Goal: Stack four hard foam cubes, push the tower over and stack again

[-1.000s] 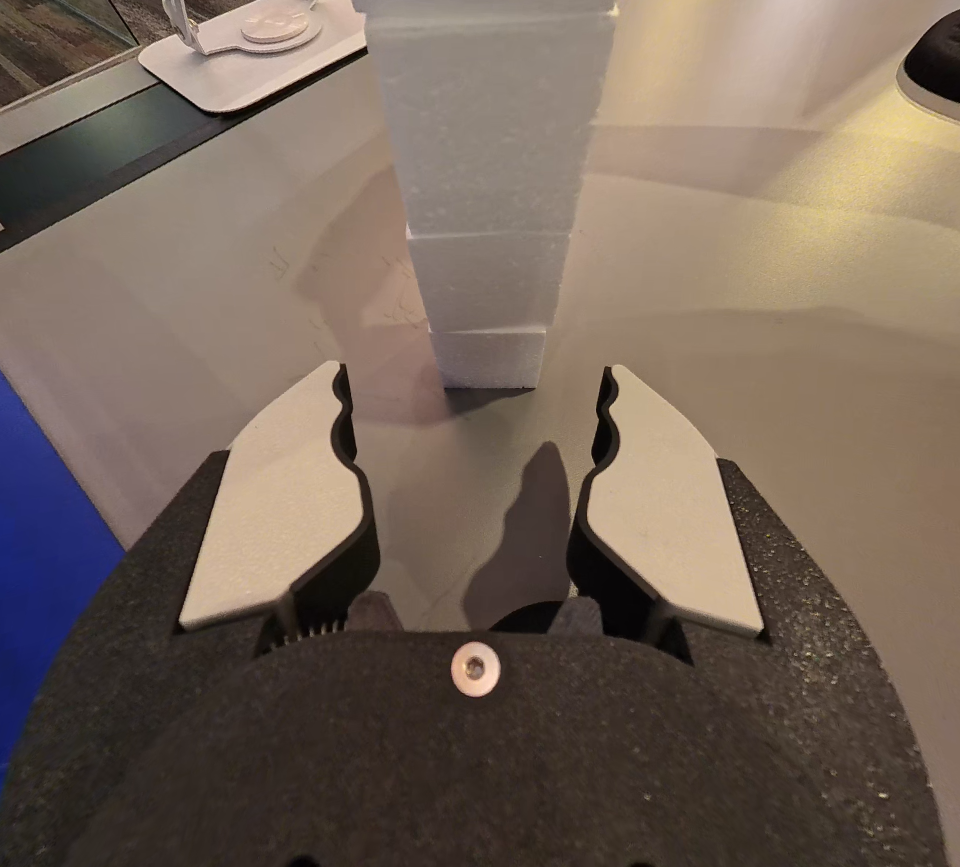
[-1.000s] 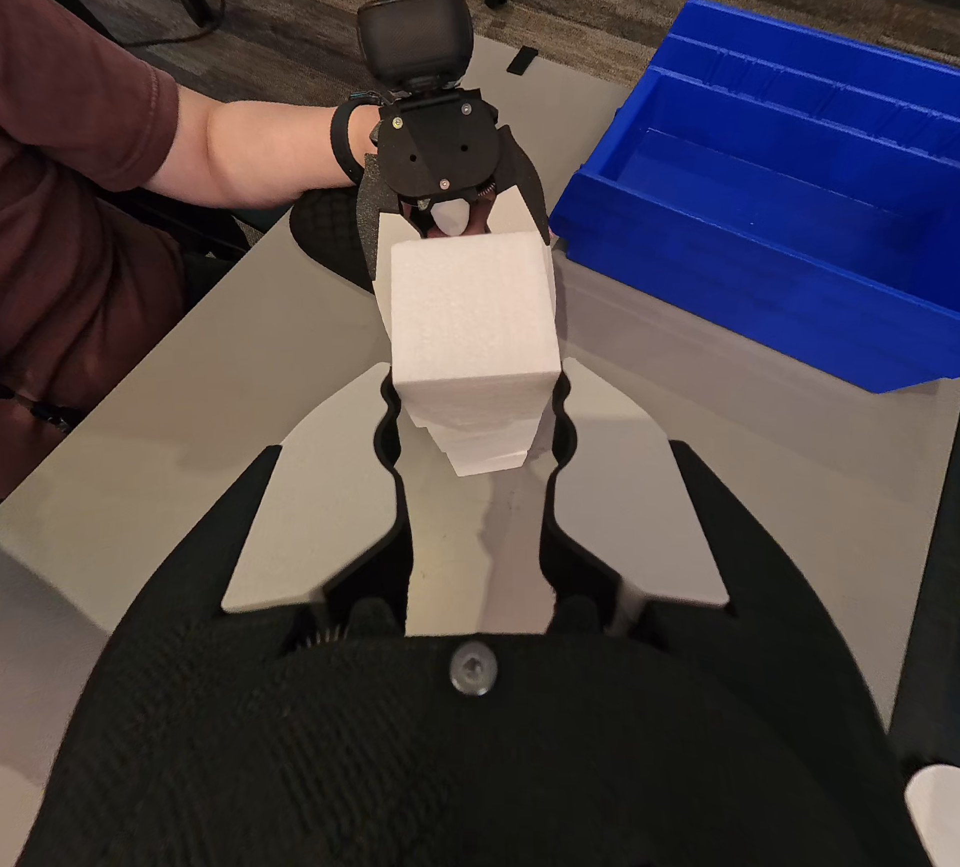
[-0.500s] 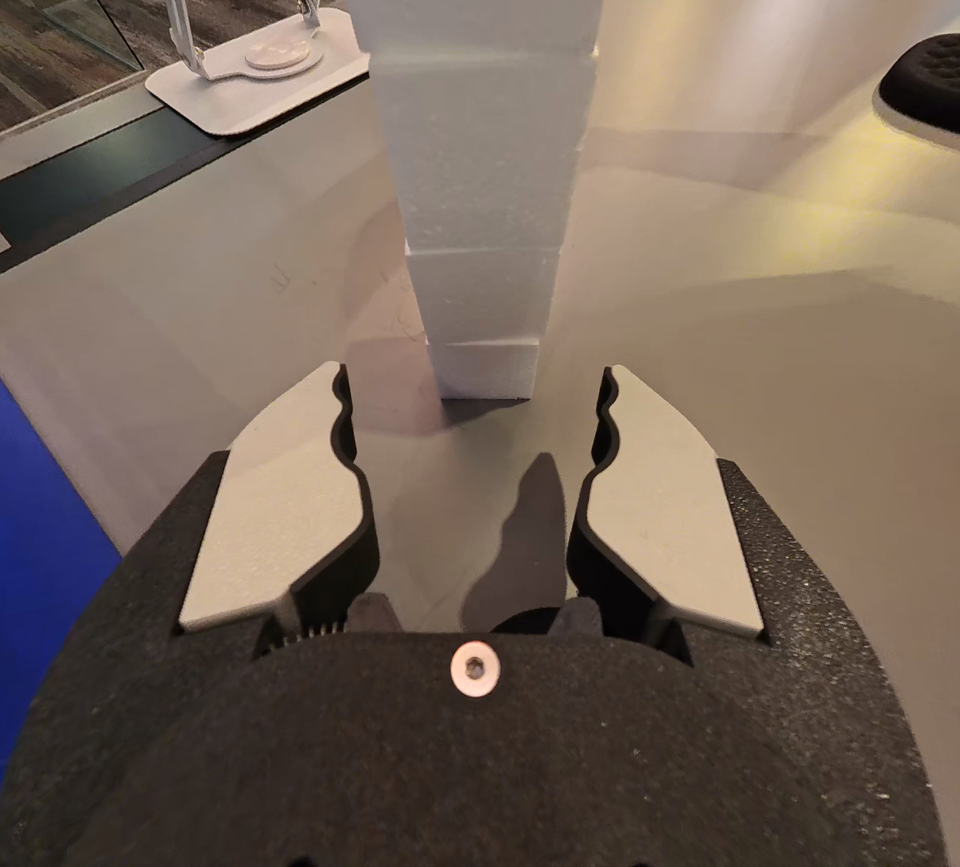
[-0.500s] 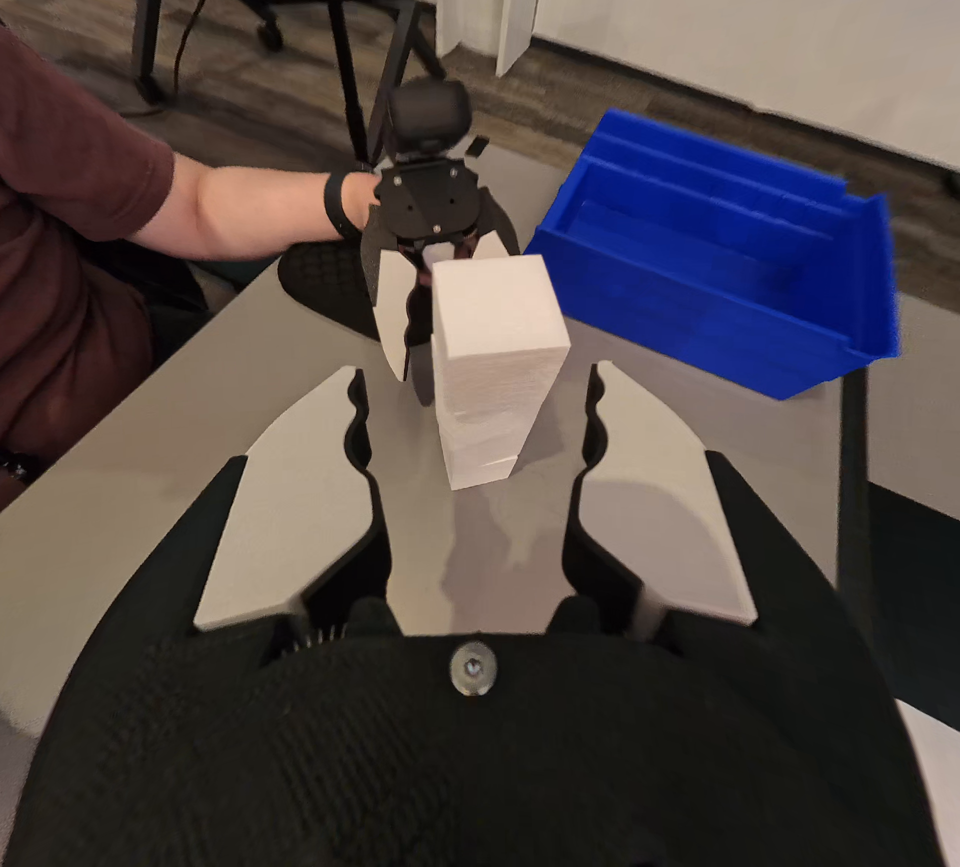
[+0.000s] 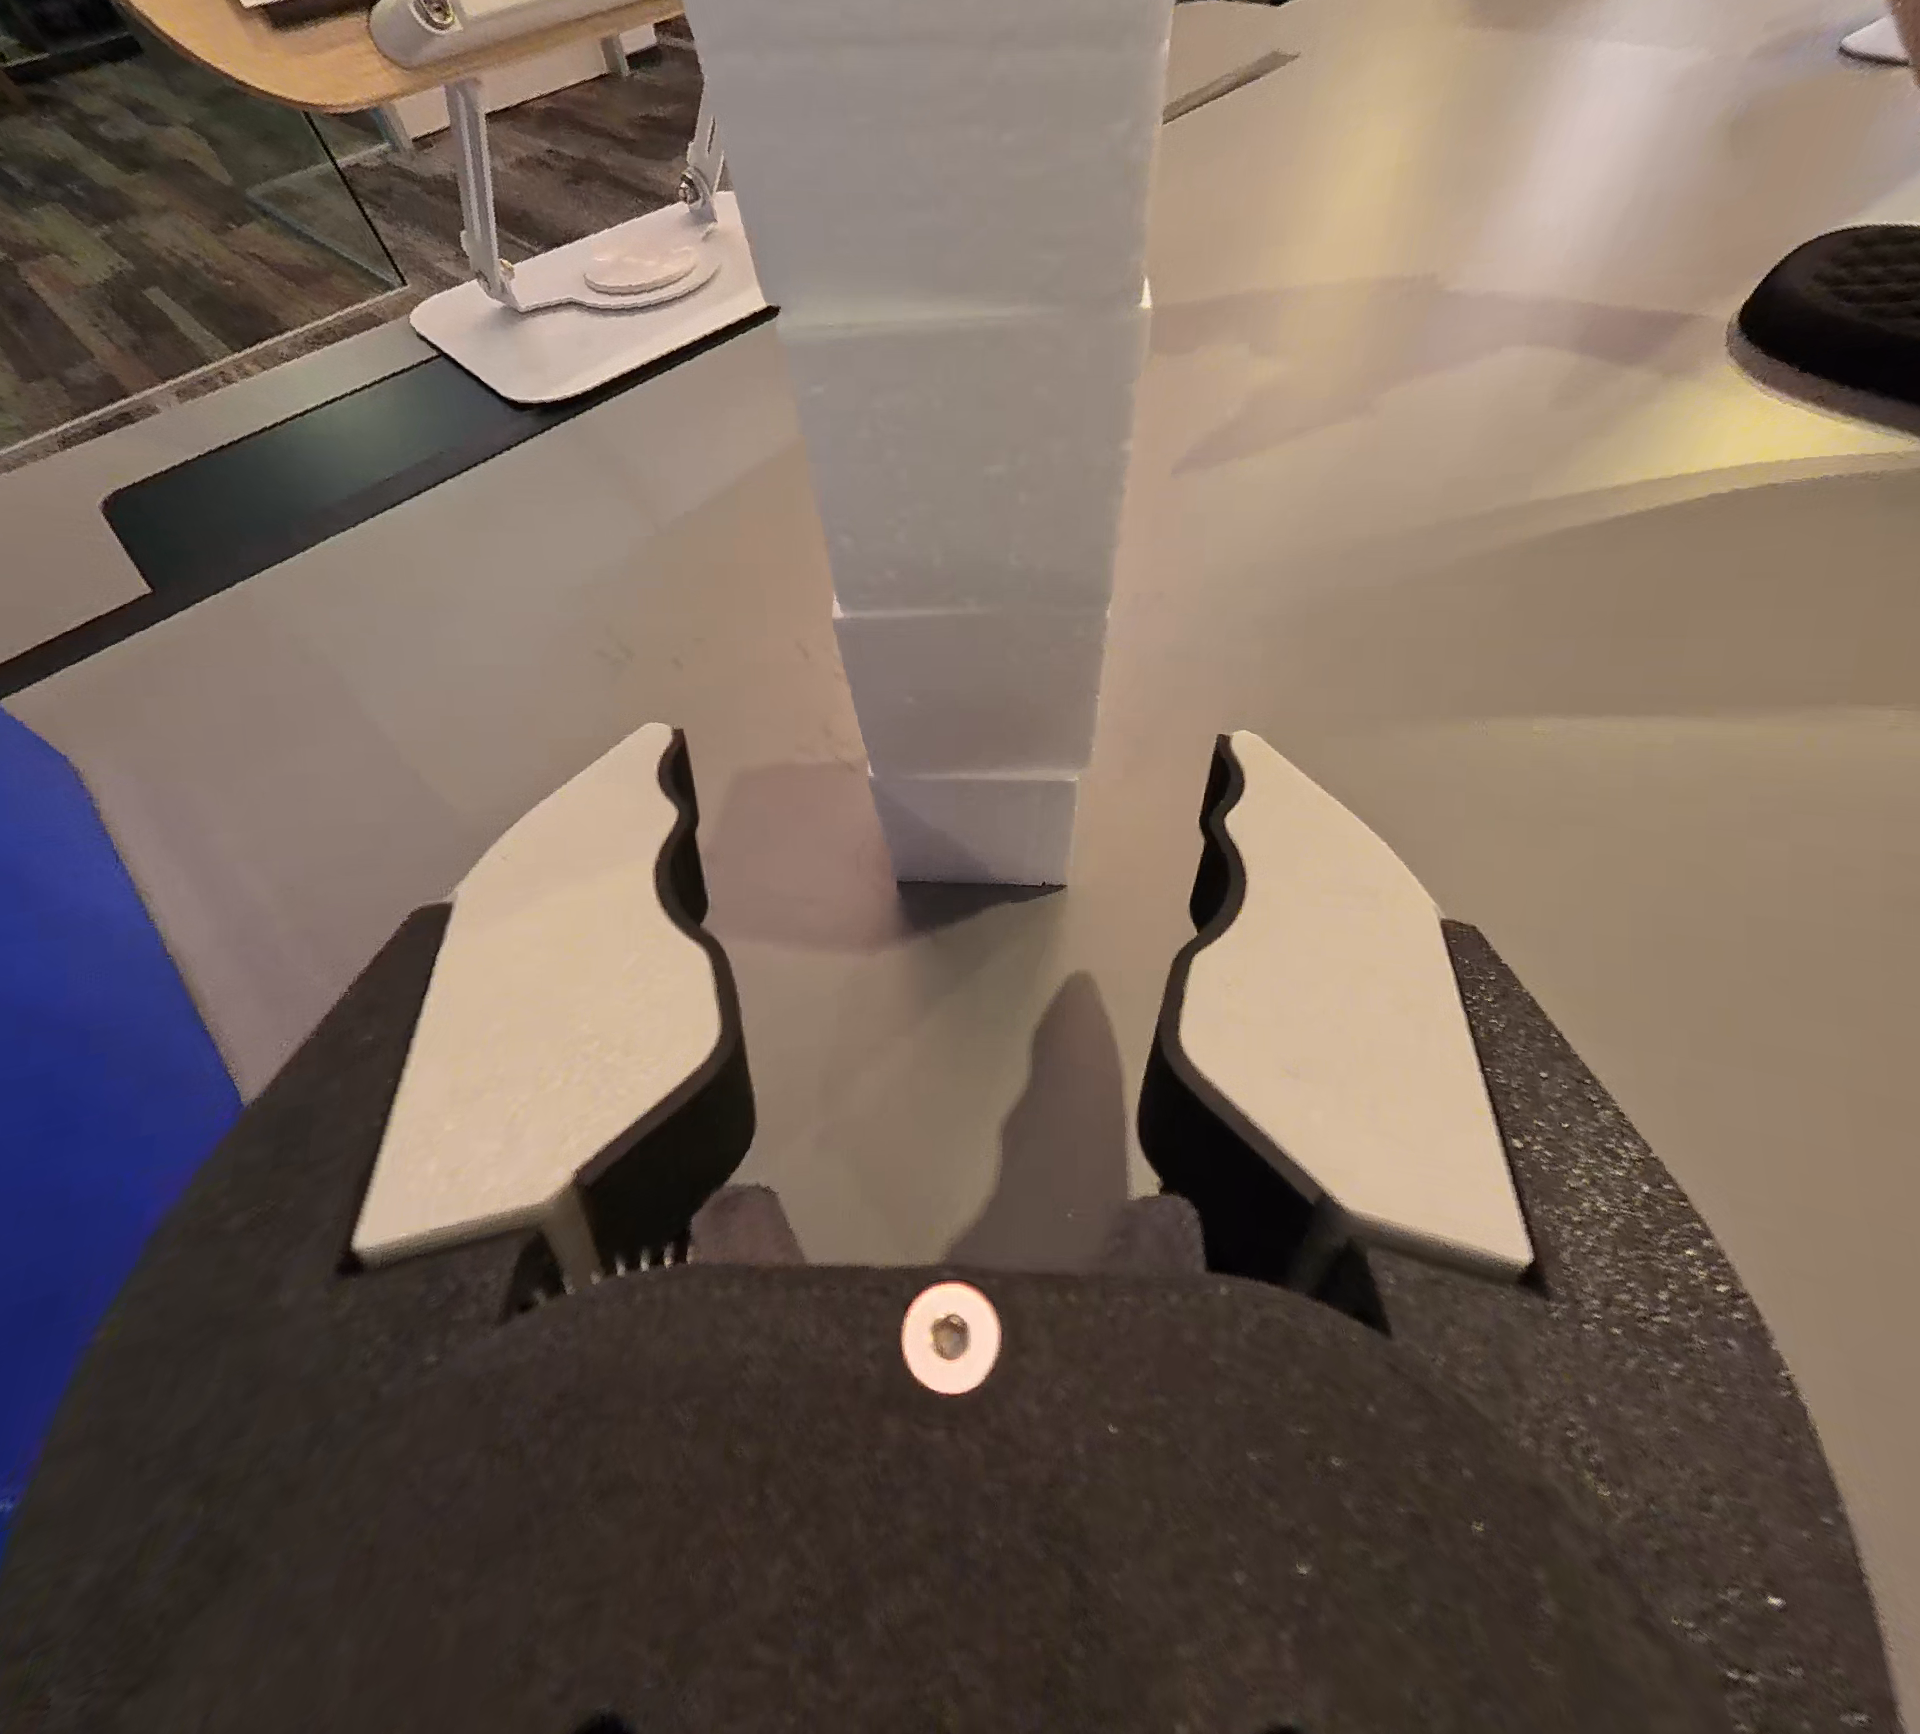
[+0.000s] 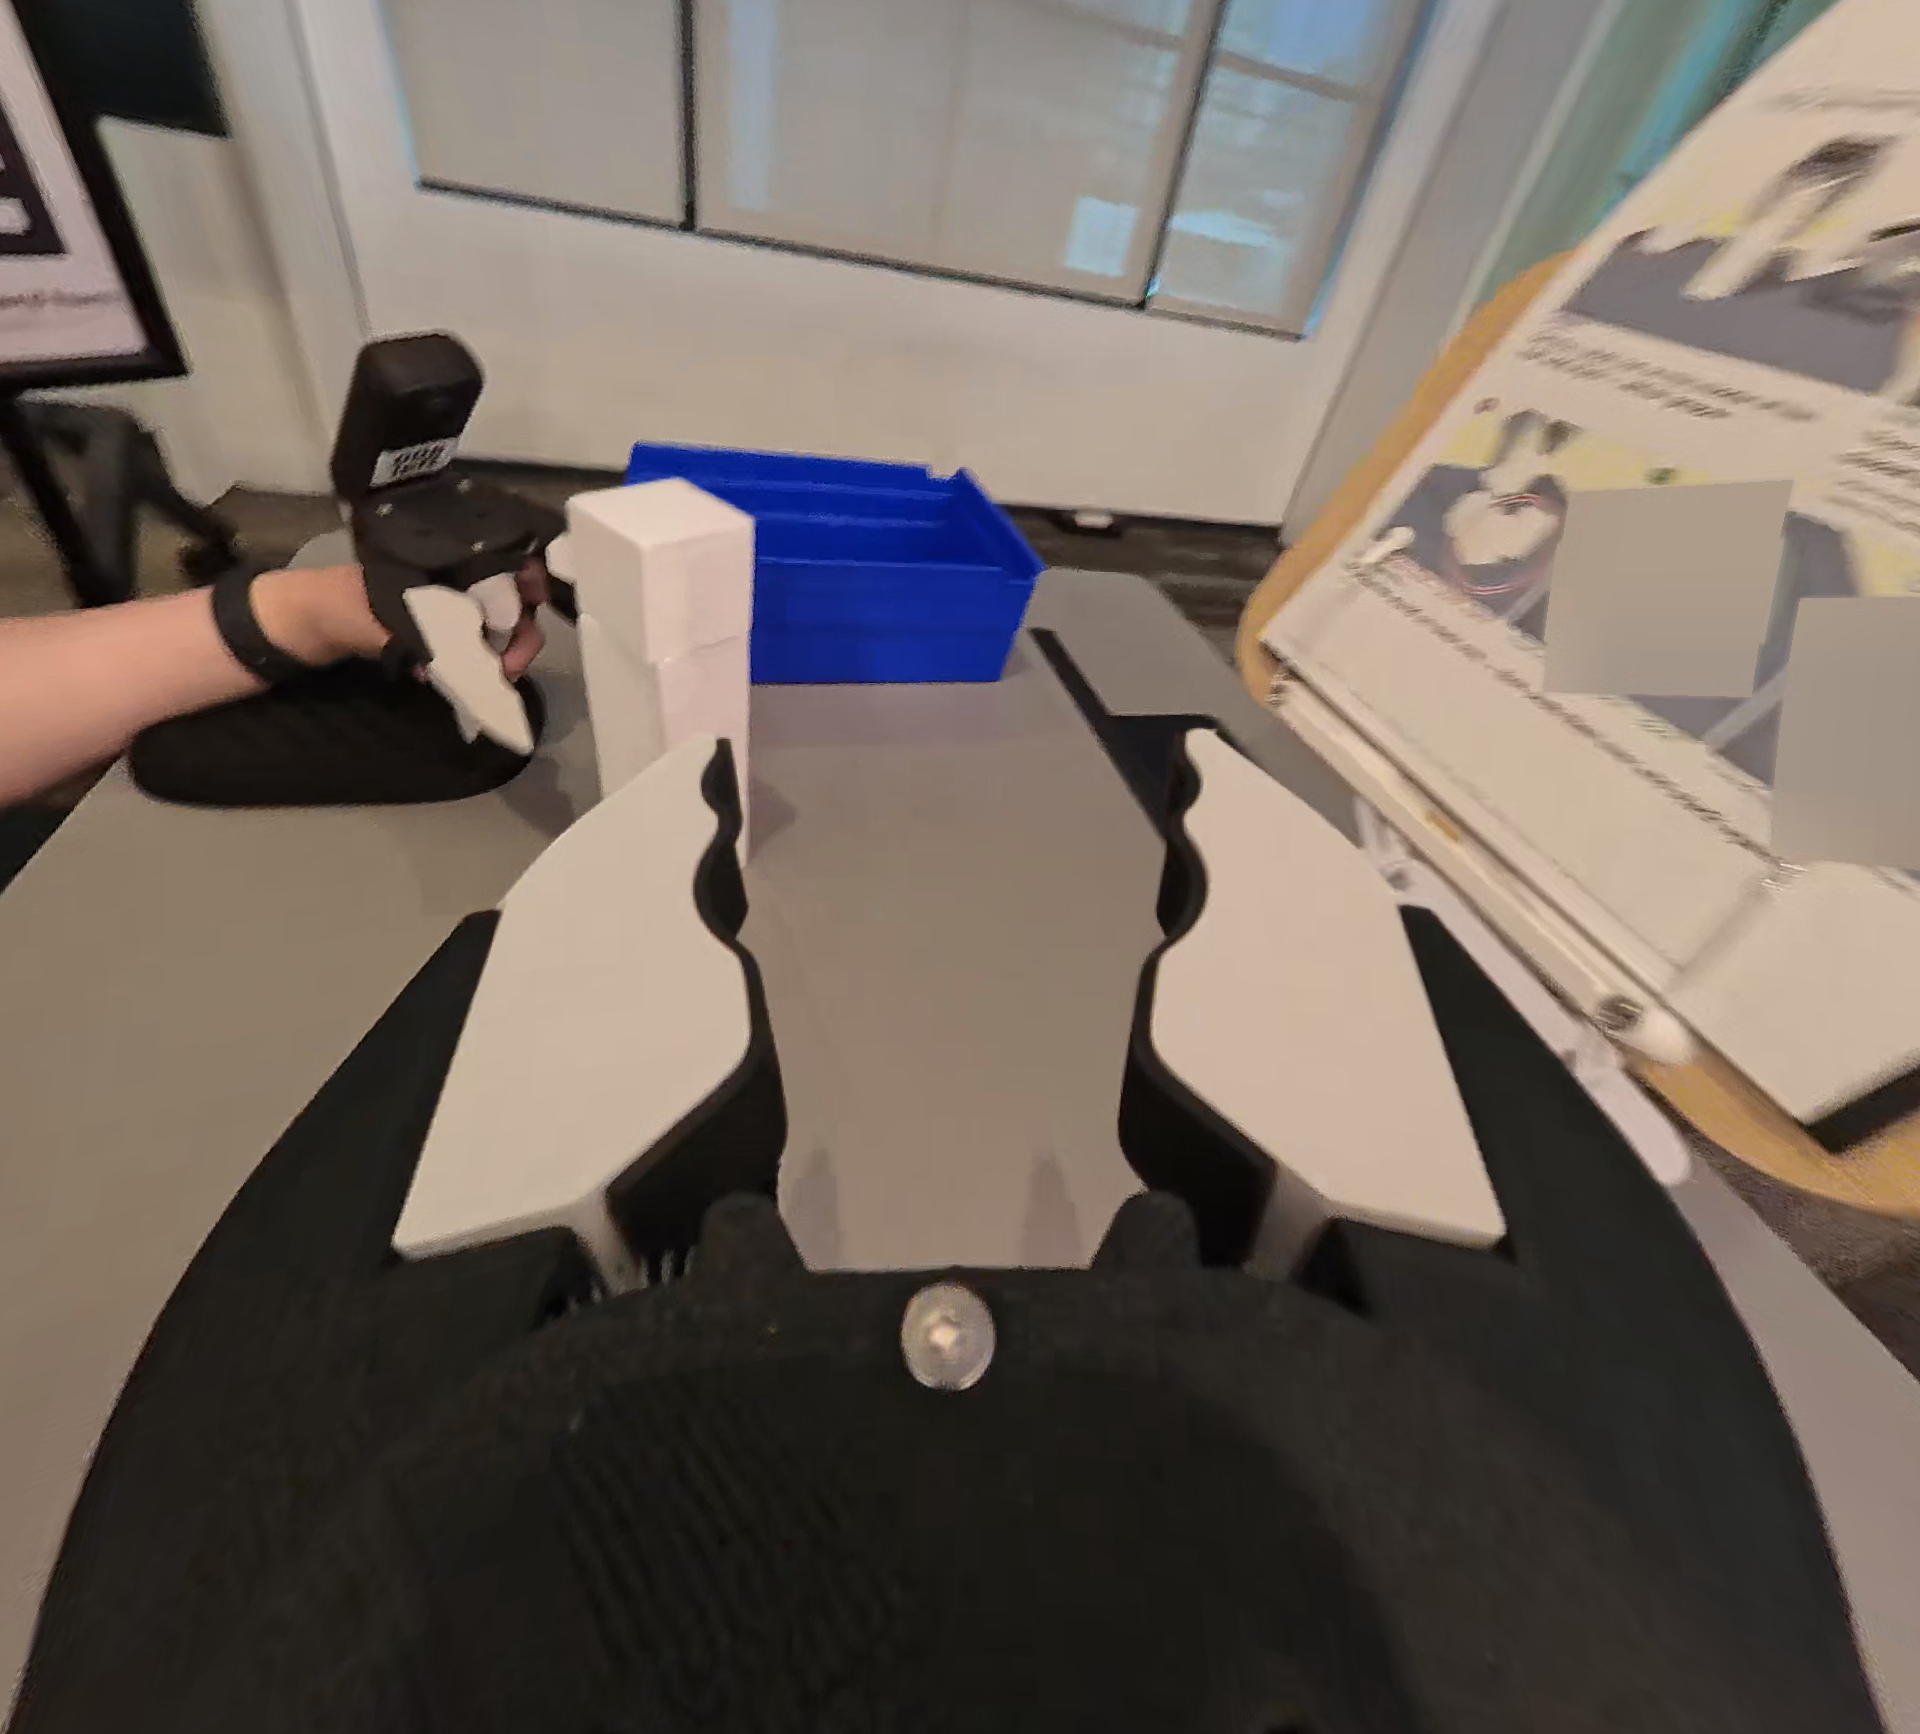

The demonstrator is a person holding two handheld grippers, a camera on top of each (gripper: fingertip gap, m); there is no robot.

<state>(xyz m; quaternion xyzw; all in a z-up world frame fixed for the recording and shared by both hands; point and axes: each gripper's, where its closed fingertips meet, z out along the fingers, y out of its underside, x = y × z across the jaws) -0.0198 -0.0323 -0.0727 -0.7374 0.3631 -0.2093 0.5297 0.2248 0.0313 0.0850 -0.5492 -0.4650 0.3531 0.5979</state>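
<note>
Ahead of the right gripper, white-framed windows (image 6: 831, 43) are letting pale daylight into the room above a white wall (image 6: 727, 375). Ahead and left of the left gripper, dark patterned carpet (image 5: 156, 230) is showing beyond the grey table (image 5: 1455, 853), which is catching warm yellowish glare.

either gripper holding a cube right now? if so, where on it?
Nothing is held. The left gripper is open facing the foam tower, fingers apart from it. The right gripper is open over bare table.
</note>
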